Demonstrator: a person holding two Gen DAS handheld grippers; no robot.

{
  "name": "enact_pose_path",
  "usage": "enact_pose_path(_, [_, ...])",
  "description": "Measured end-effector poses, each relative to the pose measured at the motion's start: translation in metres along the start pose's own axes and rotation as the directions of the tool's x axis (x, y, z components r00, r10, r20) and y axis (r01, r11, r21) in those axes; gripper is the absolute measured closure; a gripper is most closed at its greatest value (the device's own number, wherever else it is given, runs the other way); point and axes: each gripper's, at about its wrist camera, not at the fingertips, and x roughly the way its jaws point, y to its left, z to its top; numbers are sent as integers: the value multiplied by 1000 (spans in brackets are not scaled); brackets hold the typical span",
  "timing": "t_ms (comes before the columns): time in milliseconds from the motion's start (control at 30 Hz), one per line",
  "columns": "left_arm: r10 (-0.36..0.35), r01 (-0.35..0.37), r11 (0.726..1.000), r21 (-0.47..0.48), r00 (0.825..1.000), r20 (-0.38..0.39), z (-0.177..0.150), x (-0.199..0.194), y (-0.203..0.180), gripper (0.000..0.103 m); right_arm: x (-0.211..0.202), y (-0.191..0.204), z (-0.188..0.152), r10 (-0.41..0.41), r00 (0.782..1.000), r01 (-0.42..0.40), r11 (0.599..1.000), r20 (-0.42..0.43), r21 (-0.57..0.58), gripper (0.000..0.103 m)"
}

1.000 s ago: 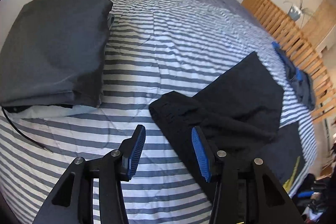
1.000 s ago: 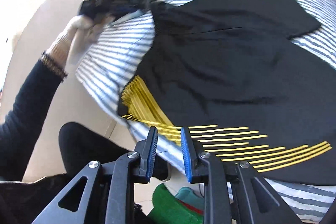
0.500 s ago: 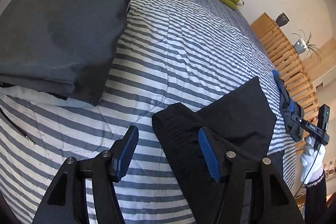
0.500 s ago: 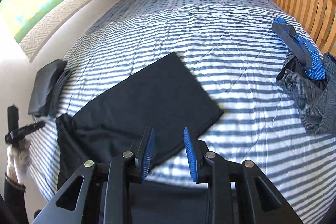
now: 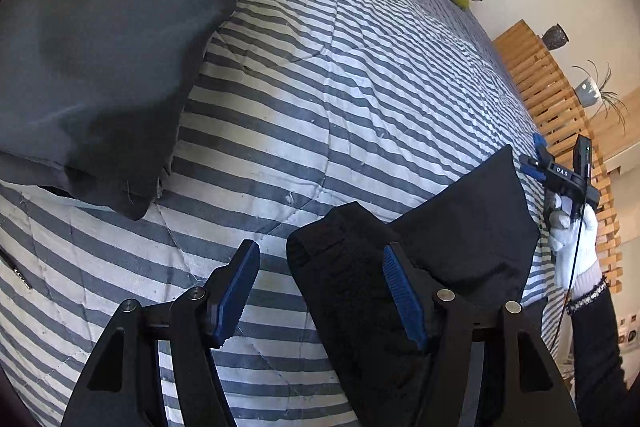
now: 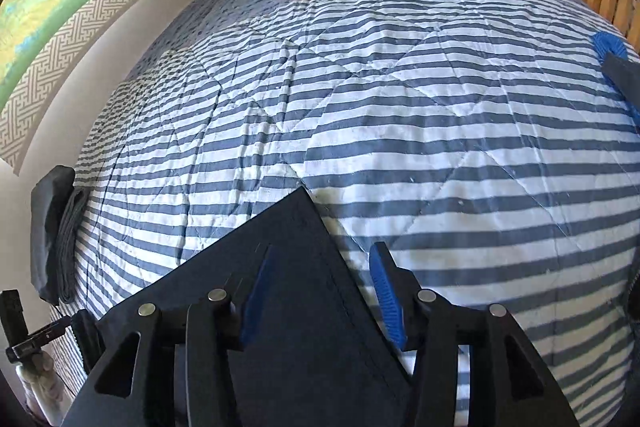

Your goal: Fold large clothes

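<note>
The left gripper [image 5: 320, 291] is seen with its jaws opening over the gathered waistband end of the black trousers [image 5: 460, 227], nothing yet pinched, while the right gripper [image 6: 320, 291] is likewise opening astride the hem corner of the same garment, cloth lying under the pads ungripped. The trousers are laid lengthwise on the striped quilt [image 5: 340, 75], their long axis running from one gripper to the other. A folded grey garment [image 5: 104, 43] is left beside the left end.
</note>
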Motion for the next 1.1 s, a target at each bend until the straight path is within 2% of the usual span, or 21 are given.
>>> enact_pose_path(67, [-10, 10, 1000, -6, 1000, -15, 0, 7, 1, 36, 11, 6, 7, -12, 1000, 12, 999, -14, -39, 51])
enact_pose_path(200, [13, -13, 1000, 23, 1000, -20, 1, 19, -4, 37, 27, 16, 13, 44, 998, -47, 997, -42, -68, 51])
enact_pose_path(233, [20, -20, 999, 29, 1000, -16, 2, 21, -5, 42, 30, 21, 12, 41, 998, -44, 996, -46, -81, 57])
enact_pose_path(267, [40, -39, 999, 34, 999, -12, 2, 24, -7, 67, 34, 25, 10, 31, 998, -36, 994, -51, -100, 67])
enact_pose_path(300, [62, -62, 997, 40, 998, -19, 1, 28, -9, 77, 38, 30, 8, 10, 998, -18, 992, -61, -127, 94])
enact_pose_path(333, [79, -78, 996, 50, 997, -18, 0, 29, -11, 83, 40, 33, 5, -8, 998, -2, 989, -64, -147, 99])
enact_pose_path(367, [94, -94, 993, 64, 996, -1, 0, 28, -14, 88, 39, 34, 2, -17, 999, 10, 988, -44, -156, 99])
enact_pose_path(467, [100, -105, 989, 106, 993, 54, 0, 17, -27, 92, 24, 34, -1, -33, 999, 36, 986, 23, -160, 100])
enact_pose_path(633, [56, -74, 987, 141, 990, 129, 12, 3, -45, 92, -26, 1, 16, -75, 981, 88, 994, 180, -61, 100])
enact_pose_path(700, [68, -88, 984, 153, 989, 135, 20, 10, -53, 86, -41, -13, 20, -108, 967, 115, 993, 233, -18, 100])
enact_pose_path(733, [100, -119, 982, 149, 987, 129, 25, 16, -54, 77, -42, -17, 22, -116, 963, 123, 992, 243, -14, 100])
enact_pose_path(800, [140, -152, 984, 98, 983, 117, 35, 22, -49, 70, -33, -21, 26, -148, 966, 154, 988, 212, -15, 98])
enact_pose_path(867, [116, -122, 991, 55, 988, 99, 39, 18, -37, 59, -20, -26, 29, -189, 972, 191, 982, 138, 2, 90])
enact_pose_path(900, [101, -105, 994, 33, 990, 98, 37, 11, -32, 58, -19, -31, 29, -207, 971, 206, 978, 117, 25, 87])
enact_pose_path(967, [88, -91, 996, 25, 989, 119, 28, -8, -27, 58, -30, -41, 26, -187, 974, 180, 982, 125, 62, 86])
enact_pose_path(1100, [67, -80, 994, 77, 986, 152, -7, -60, -31, 58, -70, -51, 11, -100, 985, 87, 992, 140, 92, 86])
